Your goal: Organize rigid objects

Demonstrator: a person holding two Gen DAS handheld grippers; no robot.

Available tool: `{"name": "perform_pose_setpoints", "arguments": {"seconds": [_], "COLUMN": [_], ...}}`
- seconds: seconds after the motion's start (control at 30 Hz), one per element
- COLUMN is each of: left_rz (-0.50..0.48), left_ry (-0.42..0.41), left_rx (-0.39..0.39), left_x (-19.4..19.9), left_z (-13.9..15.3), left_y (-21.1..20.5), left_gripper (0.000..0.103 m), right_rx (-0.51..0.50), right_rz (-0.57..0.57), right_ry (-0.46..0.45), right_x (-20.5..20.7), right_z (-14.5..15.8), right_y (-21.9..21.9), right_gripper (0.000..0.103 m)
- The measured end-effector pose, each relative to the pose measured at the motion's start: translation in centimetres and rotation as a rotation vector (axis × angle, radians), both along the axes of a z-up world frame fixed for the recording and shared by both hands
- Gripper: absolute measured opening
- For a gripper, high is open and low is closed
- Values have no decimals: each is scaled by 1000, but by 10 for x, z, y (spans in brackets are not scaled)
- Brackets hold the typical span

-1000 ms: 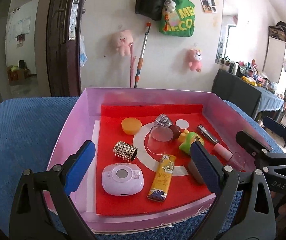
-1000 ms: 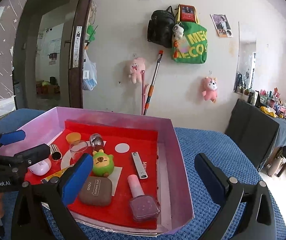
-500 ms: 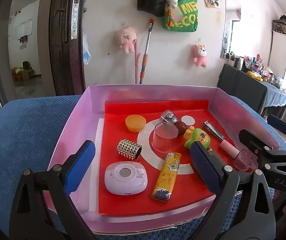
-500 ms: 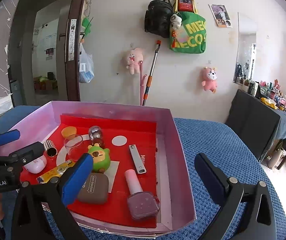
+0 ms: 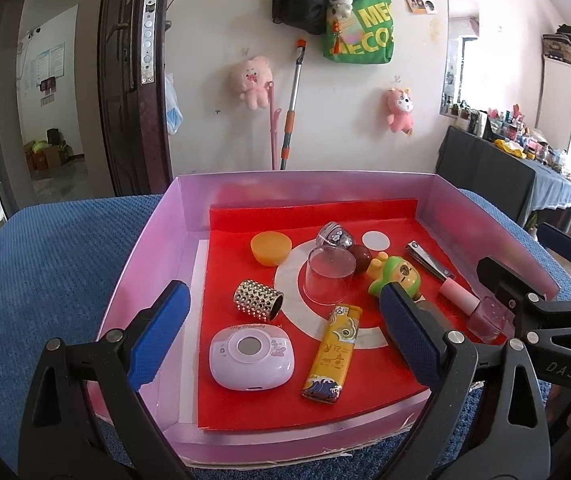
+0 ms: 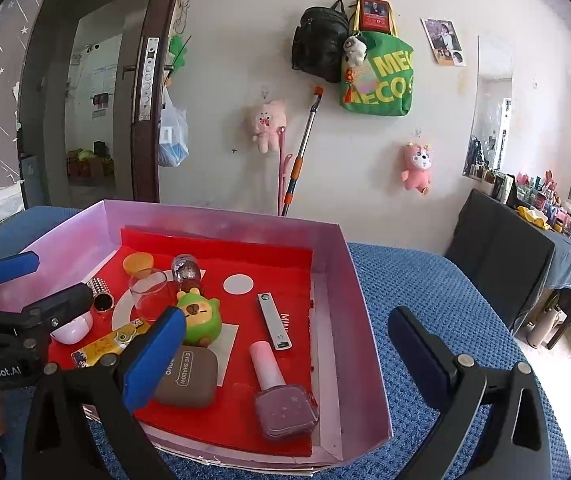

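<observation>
A pink box point(image 5: 153, 248) with a red floor holds several small objects. In the left wrist view I see a lilac compact point(image 5: 251, 352), a yellow lighter point(image 5: 331, 354), a studded silver cylinder point(image 5: 257, 302), a clear cup point(image 5: 328, 276), an orange cap point(image 5: 270, 248) and a green toy point(image 5: 395, 276). The right wrist view adds a brown eyeshadow case point(image 6: 187, 378), a nail polish bottle point(image 6: 281, 396) and a nail clipper point(image 6: 273, 320). My left gripper point(image 5: 281, 332) hangs open above the box's near edge. My right gripper point(image 6: 285, 360) is open over the box's near right corner.
The box sits on a blue textured cloth point(image 6: 425, 300) over the table. A dark door point(image 5: 133, 80) stands at the back left, a wall with bags and plush toys behind. A dark table point(image 6: 525, 264) with clutter stands at the right.
Both grippers have drawn back and up a little from the box, so the objects sit lower and smaller in view. Neither has taken hold of anything.
</observation>
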State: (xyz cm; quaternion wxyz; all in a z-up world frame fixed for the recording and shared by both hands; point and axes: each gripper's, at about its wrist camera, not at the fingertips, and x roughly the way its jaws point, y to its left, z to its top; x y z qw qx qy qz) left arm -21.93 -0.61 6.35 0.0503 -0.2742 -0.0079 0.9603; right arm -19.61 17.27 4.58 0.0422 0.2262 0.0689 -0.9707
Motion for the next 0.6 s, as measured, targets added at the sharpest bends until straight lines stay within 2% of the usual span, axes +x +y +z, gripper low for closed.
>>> {"name": "perform_pose_setpoints", "arguments": {"seconds": [0.6], "left_rz": [0], "left_ry": [-3], "left_rx": [4], "left_x": [-1], "left_z": [0], "left_y": [-1], "left_gripper": [97], "right_rx": [-3], "right_rz": [-12], "right_ry": [4], "right_x": [0], "right_z": [1], "right_y": [1], "right_gripper": [103]}}
